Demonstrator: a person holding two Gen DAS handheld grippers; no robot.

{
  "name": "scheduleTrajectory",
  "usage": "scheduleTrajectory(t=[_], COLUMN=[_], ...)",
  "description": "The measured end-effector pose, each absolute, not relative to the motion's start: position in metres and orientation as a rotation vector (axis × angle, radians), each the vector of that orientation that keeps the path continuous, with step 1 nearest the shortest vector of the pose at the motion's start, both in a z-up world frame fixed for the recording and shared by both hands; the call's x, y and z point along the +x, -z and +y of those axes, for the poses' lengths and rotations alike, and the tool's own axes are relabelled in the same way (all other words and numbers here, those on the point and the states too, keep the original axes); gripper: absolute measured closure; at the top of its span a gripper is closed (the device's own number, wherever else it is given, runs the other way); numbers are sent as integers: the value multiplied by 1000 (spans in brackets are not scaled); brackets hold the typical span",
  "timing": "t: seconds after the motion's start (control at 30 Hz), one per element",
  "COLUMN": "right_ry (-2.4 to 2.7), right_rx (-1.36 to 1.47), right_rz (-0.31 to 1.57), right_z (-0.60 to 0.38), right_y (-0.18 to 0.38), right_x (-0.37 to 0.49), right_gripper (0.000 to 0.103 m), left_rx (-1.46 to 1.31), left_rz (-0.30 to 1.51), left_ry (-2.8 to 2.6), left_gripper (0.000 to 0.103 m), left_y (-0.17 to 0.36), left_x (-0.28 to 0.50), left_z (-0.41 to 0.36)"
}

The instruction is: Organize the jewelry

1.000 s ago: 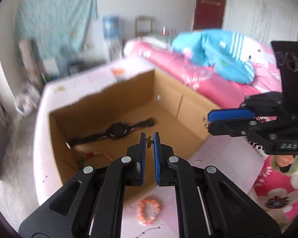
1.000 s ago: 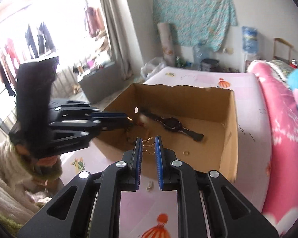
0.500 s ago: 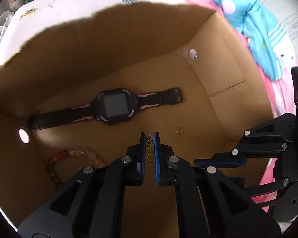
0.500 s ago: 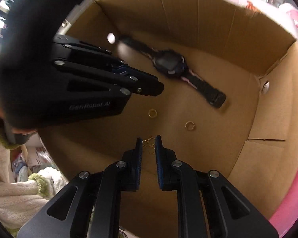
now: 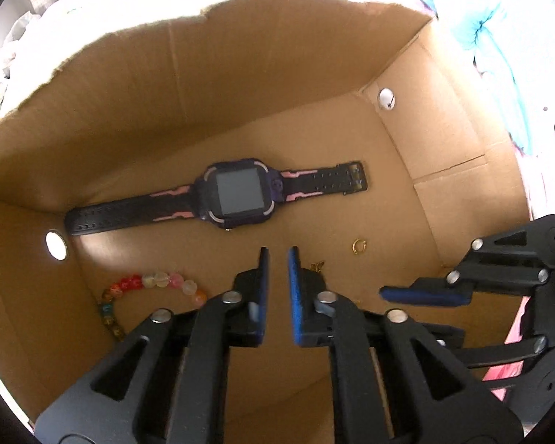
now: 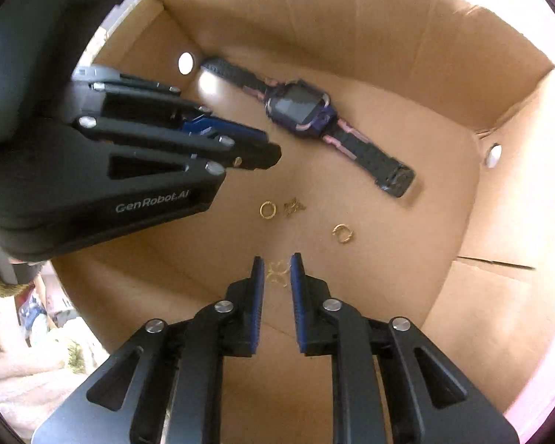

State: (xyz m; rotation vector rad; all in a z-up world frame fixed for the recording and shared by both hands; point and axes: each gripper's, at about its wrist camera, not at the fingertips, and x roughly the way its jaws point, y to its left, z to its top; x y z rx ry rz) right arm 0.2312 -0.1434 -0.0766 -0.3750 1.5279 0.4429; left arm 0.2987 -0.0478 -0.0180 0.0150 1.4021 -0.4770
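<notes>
Both grippers point down into a cardboard box point(image 5: 314, 85). My left gripper point(image 5: 278, 255) is opening, with nothing between its blue pads; a small bronze charm point(image 5: 316, 266) lies on the box floor just right of its fingertip. My right gripper point(image 6: 276, 262) is opening too; a small gold heart-shaped piece point(image 6: 277, 273) sits loose between its pads, untouched by them. On the floor lie a black-and-pink watch point(image 5: 236, 196), a bead bracelet point(image 5: 155, 285) and a gold ring point(image 5: 359, 246). The right wrist view shows the left gripper point(image 6: 266, 148), the charm point(image 6: 294, 205) and two gold rings point(image 6: 267, 209).
The box walls point(image 6: 370, 26) rise on all sides around both grippers. In the left wrist view the right gripper point(image 5: 407, 299) reaches in from the right, close to my left fingers. Pink bedding point(image 5: 514, 333) lies outside the box.
Both grippers came down from above the rim into the box. Their jaws have parted: the bronze charm left the left pads and the gold piece is loose between the right ones.
</notes>
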Motion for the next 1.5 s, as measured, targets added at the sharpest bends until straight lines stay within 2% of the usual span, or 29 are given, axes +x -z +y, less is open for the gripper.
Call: scheduleTrajectory(t=[0.03,0.07,0.33,0.47,0.57,0.63,0.73,1.0,1.2,1.4,1.5], right_ry=[-440,-434,-418,-415,-426,-426,-418,-267,-159,-165,-181], right_rx=[-367,-355,-234,-208,-176,-151,-84,99,15,-79,-97], right_rz=[1511,1486,1278,1119,972,886,830,931,933,913,922], right_z=[-146,-148,-173,-181,-189,-200,-214,-249,-240,-238,-240], right_y=[71,62,-11,-55,-81,-90,-80,14,51,68,77], right_x=[230,228,206,185,148,119,86,56,59,71,81], right_gripper=[75,73,71,61,53,50,48,48,48,49,54], left_rx=[15,15,41,31,2,-1,17,-27,60,165,170], left_rz=[1387,1365,1149,1027,903,836,760,786,828,817,838], left_ry=[471,470,491,525,558,563,549,515,484,487,479], left_gripper=[77,76,63,57,49,43,40,39,40,51,59], left_y=[13,6,-63,-100,-124,-130,-119,-44,-4,13,19], left_x=[296,291,249,215,174,145,102,51,54,67,78], left_z=[-46,-43,-33,-22,0,8,14,-14,-51,-79,-87])
